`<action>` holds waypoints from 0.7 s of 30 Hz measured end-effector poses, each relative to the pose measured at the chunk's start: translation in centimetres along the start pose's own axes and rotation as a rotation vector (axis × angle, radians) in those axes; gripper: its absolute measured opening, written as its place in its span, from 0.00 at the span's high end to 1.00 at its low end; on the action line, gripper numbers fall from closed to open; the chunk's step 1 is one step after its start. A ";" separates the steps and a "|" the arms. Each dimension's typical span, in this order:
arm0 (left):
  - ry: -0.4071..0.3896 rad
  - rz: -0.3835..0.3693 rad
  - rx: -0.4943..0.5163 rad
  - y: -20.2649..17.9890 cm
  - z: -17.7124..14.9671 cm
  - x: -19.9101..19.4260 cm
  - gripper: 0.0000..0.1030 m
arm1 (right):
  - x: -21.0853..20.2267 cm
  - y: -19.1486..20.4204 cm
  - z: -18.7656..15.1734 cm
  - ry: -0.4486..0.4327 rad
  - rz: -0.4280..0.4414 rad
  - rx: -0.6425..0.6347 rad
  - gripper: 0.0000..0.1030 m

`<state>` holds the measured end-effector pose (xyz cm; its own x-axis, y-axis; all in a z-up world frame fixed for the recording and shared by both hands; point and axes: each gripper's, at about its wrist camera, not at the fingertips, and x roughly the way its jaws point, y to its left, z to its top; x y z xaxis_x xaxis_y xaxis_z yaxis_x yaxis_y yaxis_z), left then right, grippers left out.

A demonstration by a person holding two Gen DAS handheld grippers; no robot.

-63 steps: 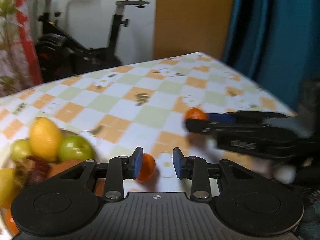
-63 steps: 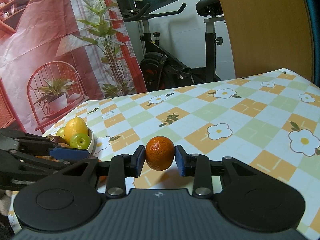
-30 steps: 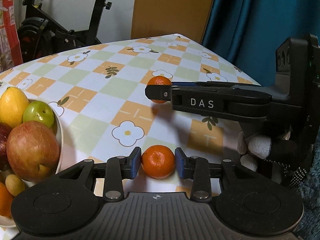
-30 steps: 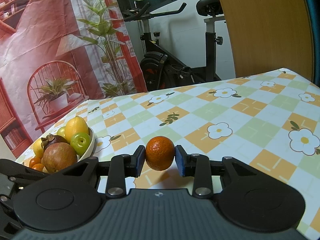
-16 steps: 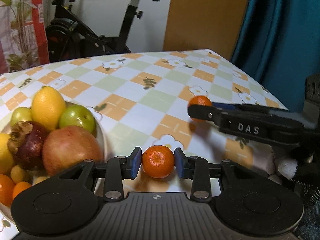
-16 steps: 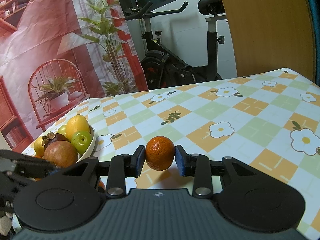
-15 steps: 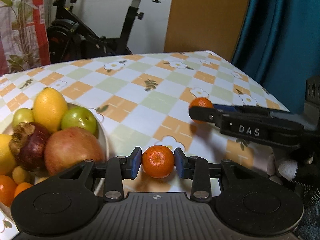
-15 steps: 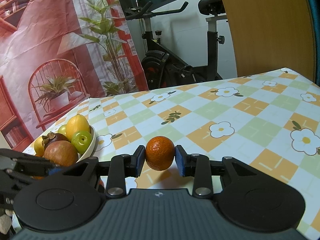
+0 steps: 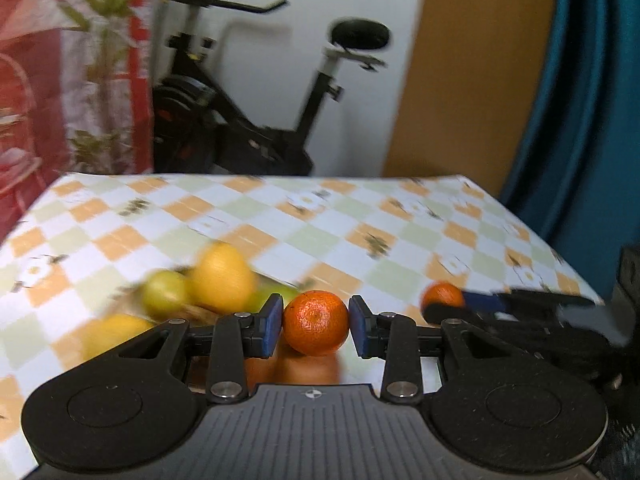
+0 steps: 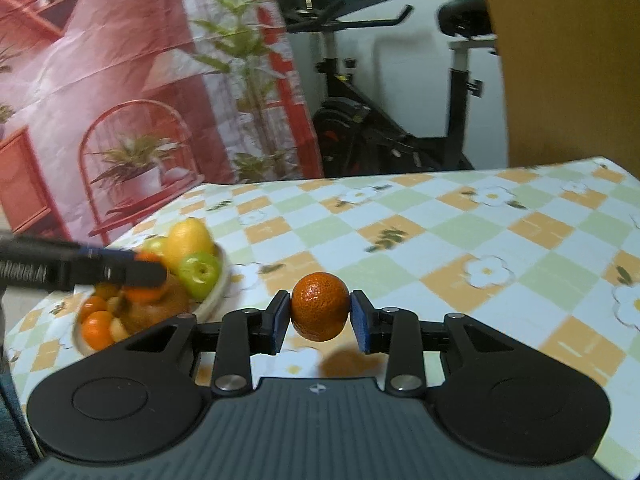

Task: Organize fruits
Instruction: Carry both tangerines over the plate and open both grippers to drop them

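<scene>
- Your left tongs [image 9: 316, 326] clamp a mandarin [image 9: 315, 322] over the fruit bowl [image 10: 218, 284] (near the counter's left edge).
- Your right tongs [image 10: 320, 316] clamp an orange [image 10: 319, 306] above open checked counter [image 10: 500, 248], stem end facing you.
- An exercise bike [image 10: 400, 120] stands beyond the far edge.

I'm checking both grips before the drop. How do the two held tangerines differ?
The left gripper's tangerine shows its stem dimple facing the camera and hangs over the fruit bowl; the right gripper's tangerine looks darker and rougher and hangs over bare tablecloth. Both are small, orange and clamped between blue pads.
</scene>
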<state>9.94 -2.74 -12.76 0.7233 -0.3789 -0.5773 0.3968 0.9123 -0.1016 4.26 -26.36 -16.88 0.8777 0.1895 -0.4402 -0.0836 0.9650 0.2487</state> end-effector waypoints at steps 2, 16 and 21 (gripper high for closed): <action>-0.020 0.029 -0.029 1.7 0.5 -0.6 0.63 | 0.4 1.1 0.4 0.003 0.025 -0.014 0.66; -0.048 0.099 -0.143 7.5 0.1 -2.0 0.63 | 5.4 8.4 3.9 0.020 0.160 -0.147 0.66; -0.044 0.092 -0.149 8.0 -0.2 -1.8 0.63 | 7.8 10.3 4.3 0.050 0.170 -0.186 0.66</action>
<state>11.70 5.31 -12.71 0.7777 -0.2965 -0.5543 0.2425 0.9550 -0.1706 12.23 -15.75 -14.05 0.8194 0.3561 -0.4492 -0.3175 0.9344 0.1616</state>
